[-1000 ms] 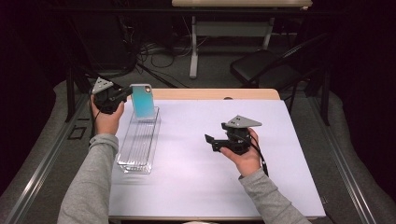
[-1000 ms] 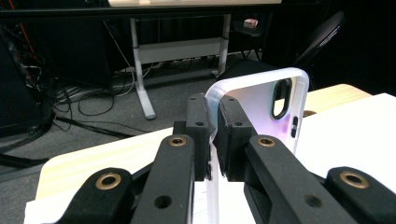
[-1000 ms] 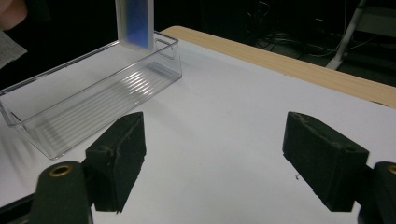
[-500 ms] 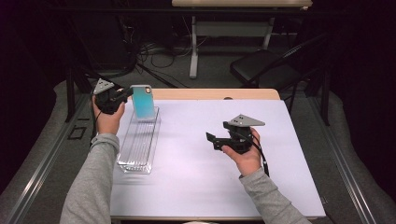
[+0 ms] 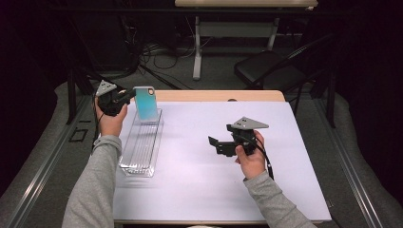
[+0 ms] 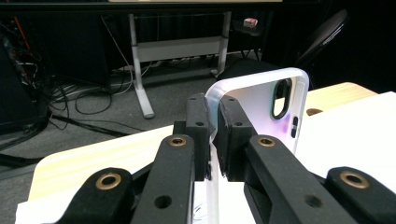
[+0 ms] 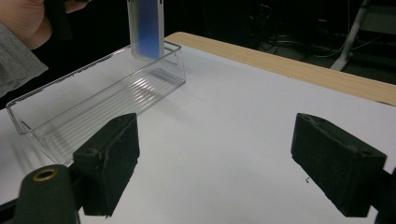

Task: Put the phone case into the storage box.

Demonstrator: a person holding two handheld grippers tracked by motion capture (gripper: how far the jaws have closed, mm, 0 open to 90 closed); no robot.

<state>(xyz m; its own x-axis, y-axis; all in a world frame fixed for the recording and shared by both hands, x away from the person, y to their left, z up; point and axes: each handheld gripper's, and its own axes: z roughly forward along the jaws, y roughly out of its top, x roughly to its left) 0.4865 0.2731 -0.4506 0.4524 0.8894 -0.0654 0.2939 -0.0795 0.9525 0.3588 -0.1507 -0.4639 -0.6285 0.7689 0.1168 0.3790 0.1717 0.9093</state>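
A phone case (image 5: 146,102) with a teal-to-blue back and a clear rim hangs upright over the far end of a clear plastic tray (image 5: 127,167). My left gripper (image 5: 130,95) is shut on the case's edge. In the left gripper view the pads (image 6: 233,126) pinch the rim of the case (image 6: 261,107) beside its camera cutout. My right gripper (image 5: 217,146) hovers over the white mat at centre right. Its jaws have just been opening and nothing is between them (image 7: 223,163). From there the case (image 7: 147,28) and tray (image 7: 60,135) lie ahead to the left.
A white mat (image 5: 199,190) covers the wooden table (image 5: 218,96). The tray runs lengthwise along the mat's left side. Beyond the table stand a black chair (image 5: 266,71) and a desk's legs (image 5: 197,52), with cables on the floor.
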